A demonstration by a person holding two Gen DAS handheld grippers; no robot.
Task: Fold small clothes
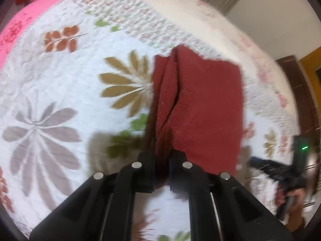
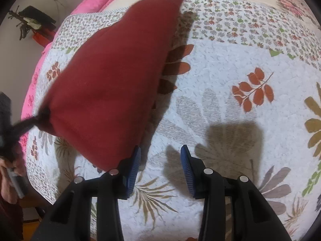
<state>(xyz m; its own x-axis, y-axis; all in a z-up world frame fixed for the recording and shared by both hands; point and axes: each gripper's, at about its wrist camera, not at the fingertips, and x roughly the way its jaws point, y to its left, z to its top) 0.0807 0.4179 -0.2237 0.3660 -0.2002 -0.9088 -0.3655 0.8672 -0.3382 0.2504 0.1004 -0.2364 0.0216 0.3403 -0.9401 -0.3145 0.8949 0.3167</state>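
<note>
While the left gripper (image 1: 161,160) clamps 1 corner of the dark red cloth (image 1: 200,104), the cloth hangs lifted above the floral quilt (image 1: 60,92). Right gripper (image 2: 160,160): jaws apart, empty, near right of cloth; blue pads (image 2: 133,170) visible.

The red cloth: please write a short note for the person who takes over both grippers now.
Left gripper: shut on the red cloth, pinching a bunched edge, cloth lifted above the floral quilt.
Right gripper: open, holding nothing; the cloth hangs just beside its left finger.
Done: the cloth looks doubled over at least once, though blur hides details.
Left: lay it flat on the quilt, finish folding, then release.
</note>
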